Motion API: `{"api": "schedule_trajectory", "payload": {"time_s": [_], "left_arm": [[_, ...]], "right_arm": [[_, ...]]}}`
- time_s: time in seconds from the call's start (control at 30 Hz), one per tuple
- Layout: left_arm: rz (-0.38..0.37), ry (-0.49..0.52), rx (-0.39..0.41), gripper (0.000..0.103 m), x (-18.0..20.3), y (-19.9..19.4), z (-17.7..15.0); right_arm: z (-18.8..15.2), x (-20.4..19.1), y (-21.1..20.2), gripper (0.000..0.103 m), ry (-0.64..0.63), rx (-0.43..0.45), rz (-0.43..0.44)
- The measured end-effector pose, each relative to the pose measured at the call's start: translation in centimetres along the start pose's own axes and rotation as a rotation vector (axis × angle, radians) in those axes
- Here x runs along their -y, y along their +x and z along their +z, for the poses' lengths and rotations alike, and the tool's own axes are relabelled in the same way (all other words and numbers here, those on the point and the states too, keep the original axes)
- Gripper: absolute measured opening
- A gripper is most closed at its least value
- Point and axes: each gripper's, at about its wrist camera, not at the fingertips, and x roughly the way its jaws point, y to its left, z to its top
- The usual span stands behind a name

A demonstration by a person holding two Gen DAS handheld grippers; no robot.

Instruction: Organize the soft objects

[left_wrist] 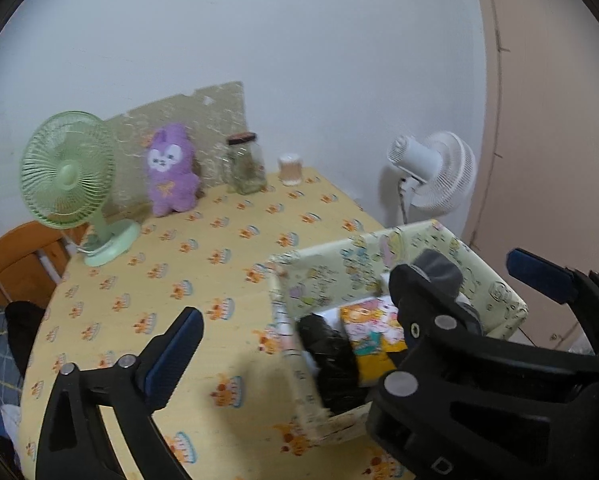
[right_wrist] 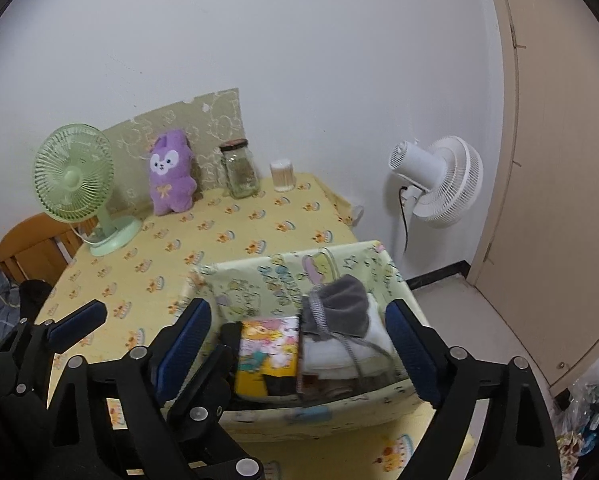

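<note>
Both grippers, left gripper (right_wrist: 77,326) and right gripper (right_wrist: 305,344), hang open and empty over the storage box (right_wrist: 259,280), already packed with cloths, while the purple plush (right_wrist: 171,178) waits outside.

Plush toy (right_wrist: 172,172) stands behind storage box (right_wrist: 259,280), between fan (right_wrist: 75,180) and jar (right_wrist: 241,170).
</note>
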Motion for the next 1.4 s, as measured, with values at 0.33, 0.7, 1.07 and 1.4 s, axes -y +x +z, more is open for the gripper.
{"api": "schedule_trajectory", "payload": {"time_s": [0.33,0.7,1.07,1.4], "left_arm": [[0.066,-0.076,0.051,0.103,-3.8,-3.8,-0.9],[0.157,-0.148,0.124,0.103,-8.0,-8.7,-1.7],[0.224,-0.215,0.179,0.103,-11.1,-12.8,-3.3],[0.258,-0.257,0.229,0.103,-13.2,-15.3,-4.4]], "right_arm": [[0.4,-4.3,-3.0,0.096,-0.070,0.056,0.022],[0.9,-7.9,-6.8,0.097,-0.111,0.134,0.077],[0.5,-10.0,-10.3,0.097,-0.148,0.209,0.114],[0.1,-9.4,-12.8,0.097,-0.132,0.261,0.117]]}}
